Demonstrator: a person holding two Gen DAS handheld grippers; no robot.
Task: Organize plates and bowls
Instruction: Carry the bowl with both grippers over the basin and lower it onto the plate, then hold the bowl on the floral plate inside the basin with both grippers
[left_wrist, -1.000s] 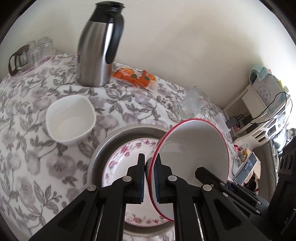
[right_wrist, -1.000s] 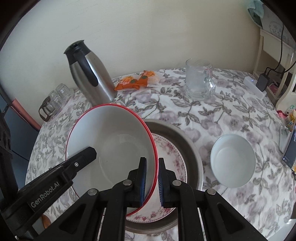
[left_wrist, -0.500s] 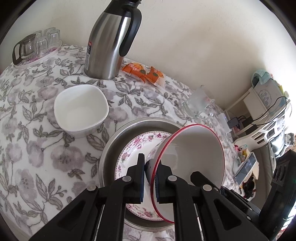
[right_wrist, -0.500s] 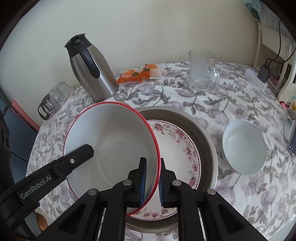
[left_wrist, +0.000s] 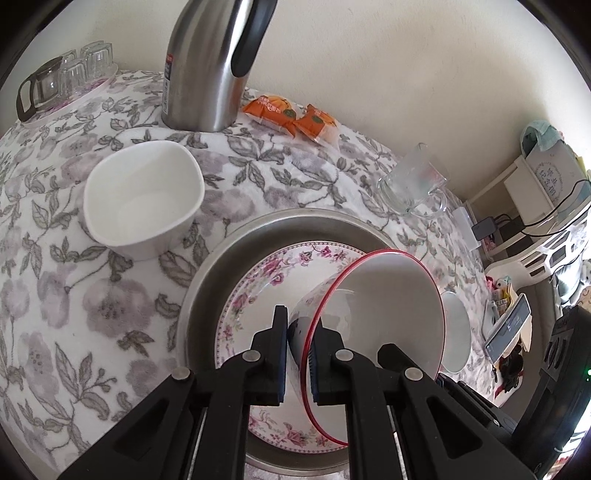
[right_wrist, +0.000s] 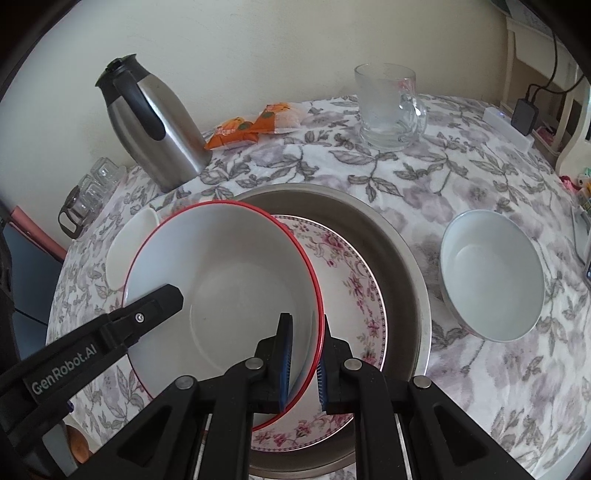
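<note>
A big white bowl with a red rim (right_wrist: 229, 288) hangs tilted, low over the floral plate (right_wrist: 347, 280) that lies in a round metal pan (right_wrist: 402, 251). Both grippers hold it by the rim. My right gripper (right_wrist: 304, 354) is shut on its near right edge. My left gripper (left_wrist: 298, 332) is shut on the opposite edge of the red-rimmed bowl (left_wrist: 376, 314), and one of its fingers (right_wrist: 155, 306) also shows in the right wrist view. Whether the bowl touches the plate (left_wrist: 258, 291) I cannot tell. A squarish white bowl (left_wrist: 144, 199) stands left of the pan (left_wrist: 207, 280), and a round white bowl (right_wrist: 491, 280) right of it.
On the flowered tablecloth behind the pan stand a steel thermos jug (right_wrist: 155, 122), orange snack packets (right_wrist: 255, 127) and a glass mug (right_wrist: 388, 107). A tray of small glasses (left_wrist: 66, 81) sits at the far left edge. Shelves and cables (left_wrist: 546, 206) lie beyond the table's right side.
Both grippers have sunk together with the red-rimmed bowl, which now hangs closer to the floral plate. Neither grip has changed.
</note>
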